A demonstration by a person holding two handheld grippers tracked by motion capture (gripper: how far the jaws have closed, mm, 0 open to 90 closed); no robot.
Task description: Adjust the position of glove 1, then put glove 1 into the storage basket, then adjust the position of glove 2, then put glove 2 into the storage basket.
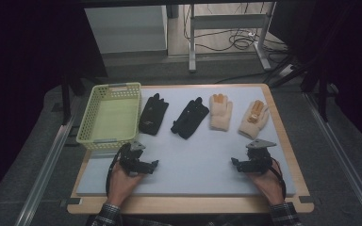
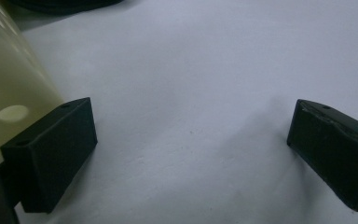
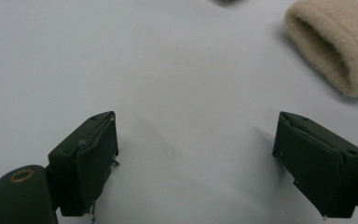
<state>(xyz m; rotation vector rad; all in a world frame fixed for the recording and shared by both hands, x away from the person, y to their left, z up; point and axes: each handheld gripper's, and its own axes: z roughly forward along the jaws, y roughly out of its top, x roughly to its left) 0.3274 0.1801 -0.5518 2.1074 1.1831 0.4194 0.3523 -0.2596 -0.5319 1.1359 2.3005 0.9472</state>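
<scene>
Two black gloves (image 1: 153,114) (image 1: 189,117) and two cream gloves (image 1: 220,111) (image 1: 254,118) lie in a row across the far half of the pale mat (image 1: 193,169). A pale green basket (image 1: 111,115) stands at the mat's far left. My left gripper (image 1: 147,165) rests low on the mat near the basket's front corner, open with nothing between its jaws (image 2: 191,149); the basket wall (image 2: 9,88) is at its left. My right gripper (image 1: 238,164) sits at the near right, open and empty (image 3: 196,154), with a cream glove's cuff (image 3: 335,51) ahead to its right.
The mat lies on a wooden tabletop (image 1: 188,205). Metal rails (image 1: 42,169) run along both sides of the table. A desk frame with cables (image 1: 235,37) stands on the floor beyond.
</scene>
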